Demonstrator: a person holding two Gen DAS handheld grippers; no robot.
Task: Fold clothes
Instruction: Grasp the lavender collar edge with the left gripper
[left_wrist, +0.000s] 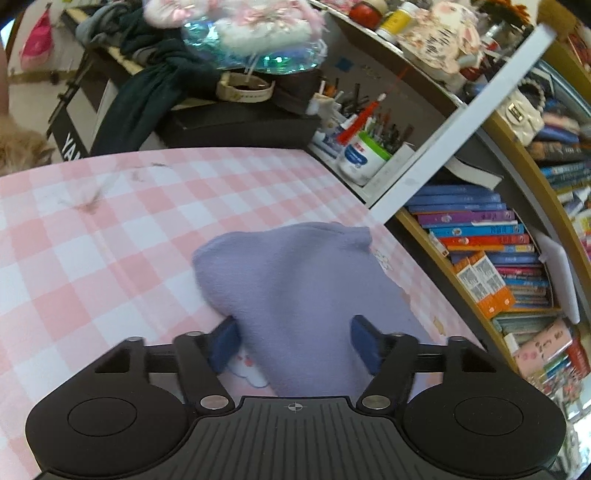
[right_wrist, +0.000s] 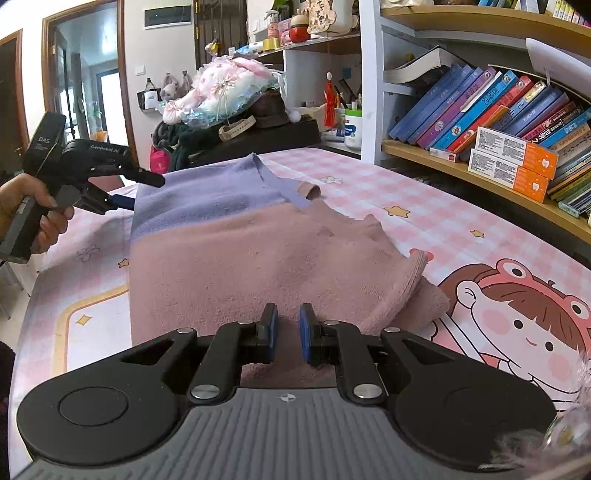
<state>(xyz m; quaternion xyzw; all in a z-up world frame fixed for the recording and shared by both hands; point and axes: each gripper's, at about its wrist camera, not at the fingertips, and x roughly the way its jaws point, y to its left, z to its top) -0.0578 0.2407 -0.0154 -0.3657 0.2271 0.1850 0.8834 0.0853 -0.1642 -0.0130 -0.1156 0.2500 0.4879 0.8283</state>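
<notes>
The left hand-held gripper (left_wrist: 295, 341) is black with blue pads, and its jaws stand wide apart. The soft purple and pink fleece garment (left_wrist: 295, 284) lies between the two pads, but they do not press on it. In the right wrist view a person's hand (right_wrist: 33, 214) holds this hand-held gripper by its grip at the left edge of the garment.

The right hand-held gripper (right_wrist: 289, 334) is black with blue pads too. Its jaws stand narrow, with only a small gap. The pink cloth at the near edge of the garment sits in that gap, and whether the pads pinch it is hard to tell.

The garment lies spread flat on the table (right_wrist: 424, 206). Its far part is purple and its near part is dusty pink. A pink sleeve cuff (right_wrist: 415, 273) is bent up on the right side.

The table has a pink and white checked cover with little stars and a cartoon girl in a frog hat (right_wrist: 524, 314).

Behind the table sits a fluffy pink and white frilly thing (right_wrist: 221, 86) on a dark pile. To the right is a wooden bookshelf (right_wrist: 461, 170) full of bright leaning books, with two orange and white boxes (right_wrist: 513, 162) in front of them.
</notes>
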